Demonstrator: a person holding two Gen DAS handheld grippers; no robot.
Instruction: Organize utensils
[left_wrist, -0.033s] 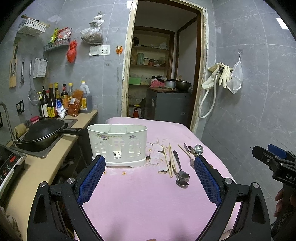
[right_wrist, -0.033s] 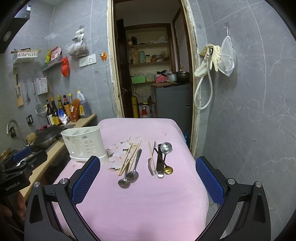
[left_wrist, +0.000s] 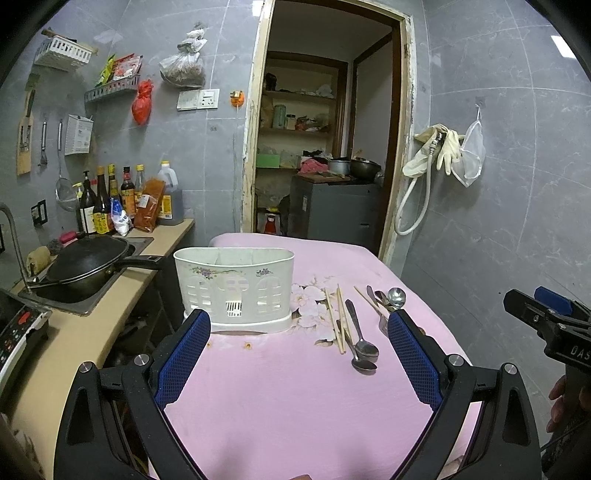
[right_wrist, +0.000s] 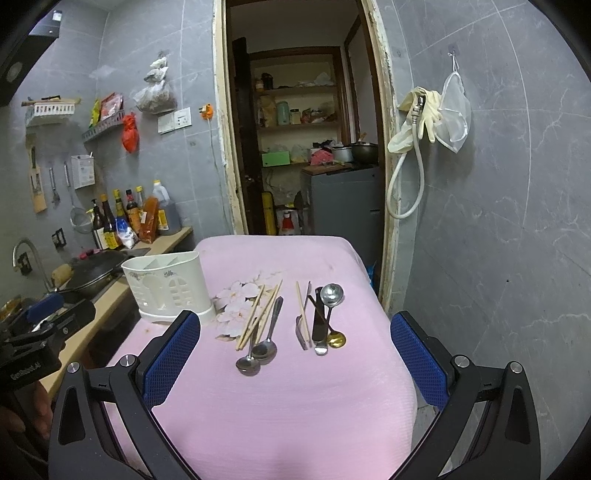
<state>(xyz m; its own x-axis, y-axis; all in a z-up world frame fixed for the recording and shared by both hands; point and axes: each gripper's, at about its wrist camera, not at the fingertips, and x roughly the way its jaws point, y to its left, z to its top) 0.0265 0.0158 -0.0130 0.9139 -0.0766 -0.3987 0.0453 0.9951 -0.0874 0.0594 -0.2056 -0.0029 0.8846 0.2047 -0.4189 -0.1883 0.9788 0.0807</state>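
Nothing has moved since the earlier frame: both views match it, utensils and holder unshifted. Left gripper (left_wrist: 299, 332): jaws spread wide, holding nothing, hovering low over the pink tablecloth (left_wrist: 295, 398). Utensil holder (left_wrist: 234, 288): white, perforated, divided into compartments, apparently empty, ahead of the left gripper and just beyond its left fingertip. Chopsticks (right_wrist: 260, 315): loose bundle, ahead and slightly left of centre for the right gripper (right_wrist: 295, 334), whose jaws likewise stand fully apart and empty. Two steel spoons (right_wrist: 260, 347): bowls toward the gripper, handles overlapping the chopsticks, nearest of all items to it. Second cluster (right_wrist: 319, 319): single chopsticks, dark-handled utensil, small ladle, gold spoon, ahead and slightly right of centre, items crossing one another. Step in hand, as judged: first pick, not yet begun. Recommended handling: take the nearest spoon by mid-handle with the right gripper, jaws set across the handle, descending until the pads nearly brush the cloth; the left gripper may steady the holder, which looks light and liable to tip. Risk: dragging neighbouring chopsticks
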